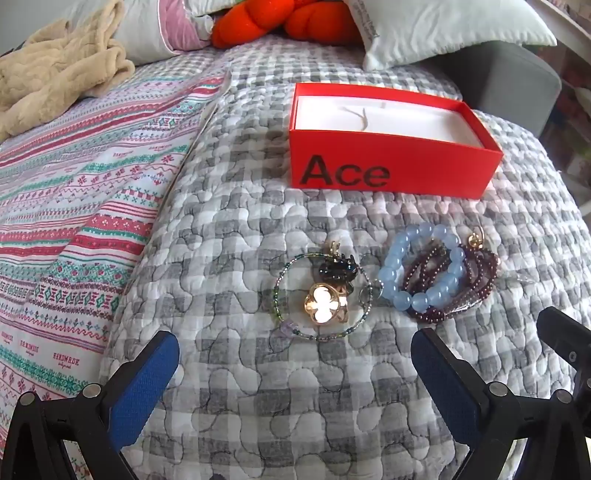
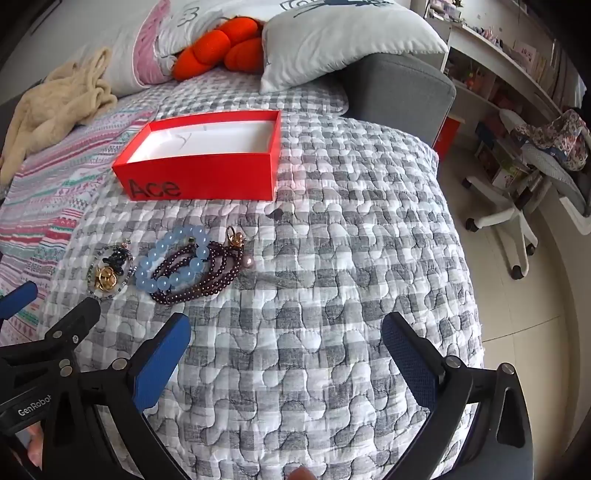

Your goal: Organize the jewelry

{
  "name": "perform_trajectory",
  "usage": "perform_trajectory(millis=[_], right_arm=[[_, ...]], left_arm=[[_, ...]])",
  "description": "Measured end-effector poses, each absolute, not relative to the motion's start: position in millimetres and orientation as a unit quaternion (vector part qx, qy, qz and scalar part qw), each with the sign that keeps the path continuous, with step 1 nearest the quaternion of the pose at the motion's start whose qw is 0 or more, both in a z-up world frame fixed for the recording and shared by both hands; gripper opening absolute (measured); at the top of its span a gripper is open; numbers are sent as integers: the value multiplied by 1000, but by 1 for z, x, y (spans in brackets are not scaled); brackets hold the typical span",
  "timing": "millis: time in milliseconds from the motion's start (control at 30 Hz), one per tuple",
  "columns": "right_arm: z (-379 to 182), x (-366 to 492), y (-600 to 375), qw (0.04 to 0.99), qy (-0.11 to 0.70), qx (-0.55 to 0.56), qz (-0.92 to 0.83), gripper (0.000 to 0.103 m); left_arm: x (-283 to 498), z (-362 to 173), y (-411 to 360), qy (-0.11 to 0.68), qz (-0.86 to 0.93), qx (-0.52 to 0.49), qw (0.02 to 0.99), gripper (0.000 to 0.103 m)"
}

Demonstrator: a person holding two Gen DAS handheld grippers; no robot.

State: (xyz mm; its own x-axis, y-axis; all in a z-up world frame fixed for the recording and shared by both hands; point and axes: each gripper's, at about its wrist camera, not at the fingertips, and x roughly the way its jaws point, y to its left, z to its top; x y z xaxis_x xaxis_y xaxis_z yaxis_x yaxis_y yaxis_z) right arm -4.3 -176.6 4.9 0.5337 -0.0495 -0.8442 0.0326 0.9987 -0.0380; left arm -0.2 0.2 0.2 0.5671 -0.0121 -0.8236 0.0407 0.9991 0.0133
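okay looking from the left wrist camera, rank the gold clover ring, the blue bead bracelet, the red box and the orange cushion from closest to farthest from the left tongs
1. Gold clover ring, just ahead of the open left tongs, inside the thin beaded hoop.
2. Blue bead bracelet, ahead and to the right, overlapping the dark red beads.
3. Red box, further up the checked quilt, open.
4. Orange cushion, at the far end among the pillows.

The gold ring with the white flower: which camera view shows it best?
The left wrist view. There the gold ring lies near the middle, large and sharp, inside the thin beaded bracelet on the quilt. In the right wrist view it is small, near the left edge, its flower hard to read.
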Motion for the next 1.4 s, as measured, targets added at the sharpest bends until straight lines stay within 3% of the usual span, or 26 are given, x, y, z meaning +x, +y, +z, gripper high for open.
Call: perform_trajectory(millis=[1400], right_arm=[[6, -5, -178, 879, 475, -6, -26, 103]], left_arm=[[1, 2, 10, 456, -6, 29, 890, 103]])
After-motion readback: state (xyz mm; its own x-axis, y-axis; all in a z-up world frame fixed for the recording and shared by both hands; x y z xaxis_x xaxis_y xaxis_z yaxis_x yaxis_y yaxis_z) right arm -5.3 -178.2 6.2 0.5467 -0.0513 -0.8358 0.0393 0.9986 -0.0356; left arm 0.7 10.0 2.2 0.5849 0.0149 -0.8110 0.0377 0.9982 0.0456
